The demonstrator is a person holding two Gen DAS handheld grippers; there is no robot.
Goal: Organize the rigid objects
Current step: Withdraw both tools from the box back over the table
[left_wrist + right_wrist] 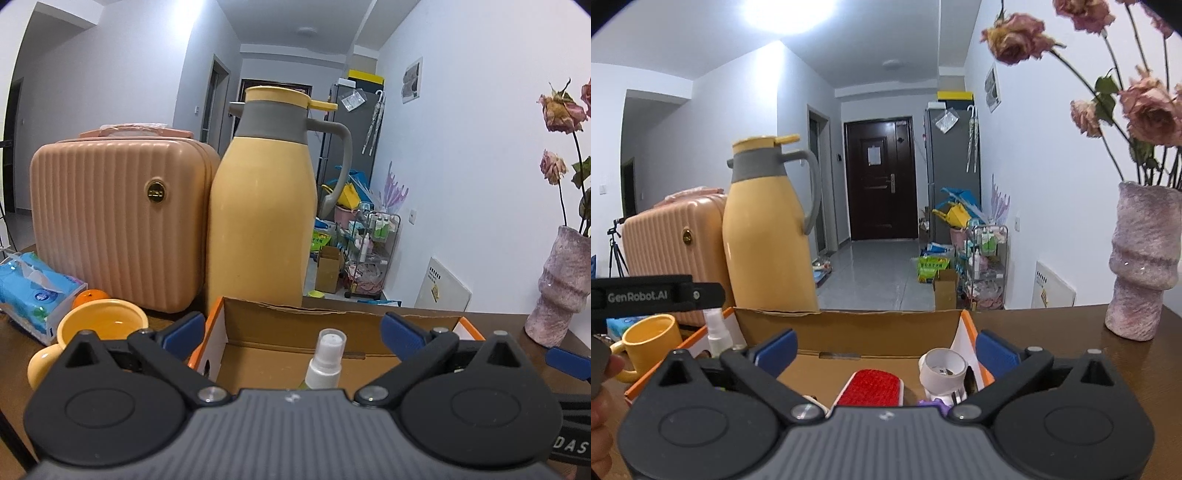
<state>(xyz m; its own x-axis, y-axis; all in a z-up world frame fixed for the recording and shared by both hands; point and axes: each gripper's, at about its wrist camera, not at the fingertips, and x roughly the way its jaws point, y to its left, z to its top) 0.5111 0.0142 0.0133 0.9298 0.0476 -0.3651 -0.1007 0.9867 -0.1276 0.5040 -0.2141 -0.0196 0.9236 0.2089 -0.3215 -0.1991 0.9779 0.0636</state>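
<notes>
Left hand-held gripper [293, 334]: jaws wide, empty, poised above spray bottle [325, 360] standing upright in cardboard box [332, 314] on bench [498, 321]. Right hand-held gripper [886, 350]: likewise spread, empty, over red brush [870, 386] and white roll [943, 369], probably collected there for sorting.

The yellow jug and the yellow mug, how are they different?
The jug is tall with a narrow neck; the mug is short and wide. The jug has a lid and a grey collar and handle; the mug is open on top and yellow all over. The jug stands behind the cardboard box; the mug sits to its left. Both are yellow, upright, with a handle.
</notes>
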